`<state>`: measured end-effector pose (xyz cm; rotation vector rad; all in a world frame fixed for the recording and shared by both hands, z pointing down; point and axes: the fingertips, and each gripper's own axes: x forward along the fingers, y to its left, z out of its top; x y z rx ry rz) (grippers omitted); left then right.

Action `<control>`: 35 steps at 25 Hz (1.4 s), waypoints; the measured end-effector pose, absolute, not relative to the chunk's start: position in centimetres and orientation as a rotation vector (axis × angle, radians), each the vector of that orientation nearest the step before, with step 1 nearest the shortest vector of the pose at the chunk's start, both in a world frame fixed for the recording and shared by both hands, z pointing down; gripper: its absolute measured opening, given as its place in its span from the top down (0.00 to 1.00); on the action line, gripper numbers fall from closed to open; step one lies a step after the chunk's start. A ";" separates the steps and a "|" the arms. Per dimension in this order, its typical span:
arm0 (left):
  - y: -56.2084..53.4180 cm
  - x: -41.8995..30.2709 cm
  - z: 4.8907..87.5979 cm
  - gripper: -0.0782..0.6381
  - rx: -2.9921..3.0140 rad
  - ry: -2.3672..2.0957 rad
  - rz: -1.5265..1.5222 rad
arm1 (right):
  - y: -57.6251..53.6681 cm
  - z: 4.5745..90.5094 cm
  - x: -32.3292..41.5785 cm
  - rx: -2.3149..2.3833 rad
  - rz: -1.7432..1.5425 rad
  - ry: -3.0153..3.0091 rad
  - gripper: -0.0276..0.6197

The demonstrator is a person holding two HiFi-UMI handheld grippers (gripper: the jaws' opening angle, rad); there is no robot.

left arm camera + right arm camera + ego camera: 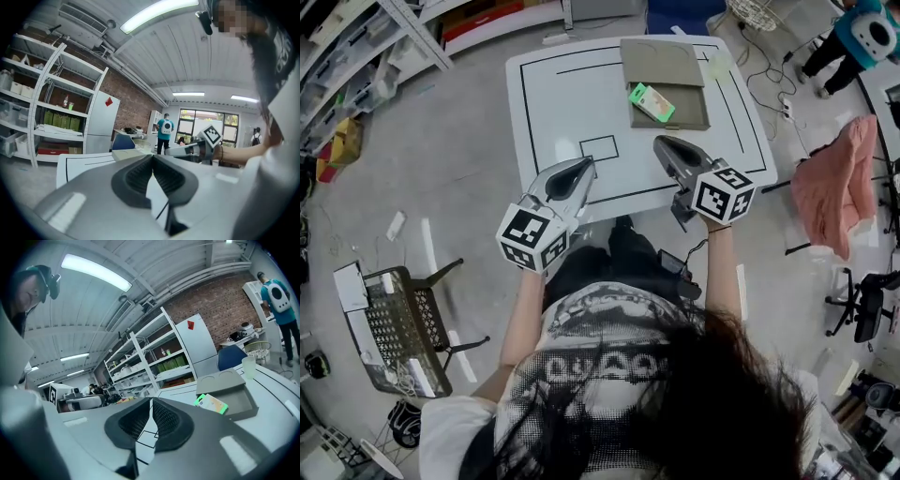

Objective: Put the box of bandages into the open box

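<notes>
Left gripper [584,167] and right gripper [662,143], both pressed together and empty, are over the table [544,112]. Bandages [652,102] lie at the open box's [670,61] 7 o'clock corner. The right gripper view shows them; the left shows a person [164,129]. Chair [403,328] at 8 o'clock.
</notes>
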<state>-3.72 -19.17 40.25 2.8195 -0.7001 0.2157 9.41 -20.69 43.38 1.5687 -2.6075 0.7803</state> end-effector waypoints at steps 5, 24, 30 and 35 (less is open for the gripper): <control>-16.7 -4.3 41.0 0.89 2.820 -0.614 0.222 | -16.1 43.0 7.1 1.656 0.794 -2.582 0.96; -10.4 -3.7 40.5 0.89 2.798 -0.620 0.174 | -9.2 42.2 3.1 1.572 0.778 -2.600 0.97; -6.6 -2.2 40.2 0.89 2.789 -0.642 0.177 | -6.3 41.9 3.0 1.506 0.748 -2.651 0.97; -4.5 -1.5 40.2 0.89 2.789 -0.660 0.189 | -4.4 41.7 3.0 1.469 0.738 -2.681 0.97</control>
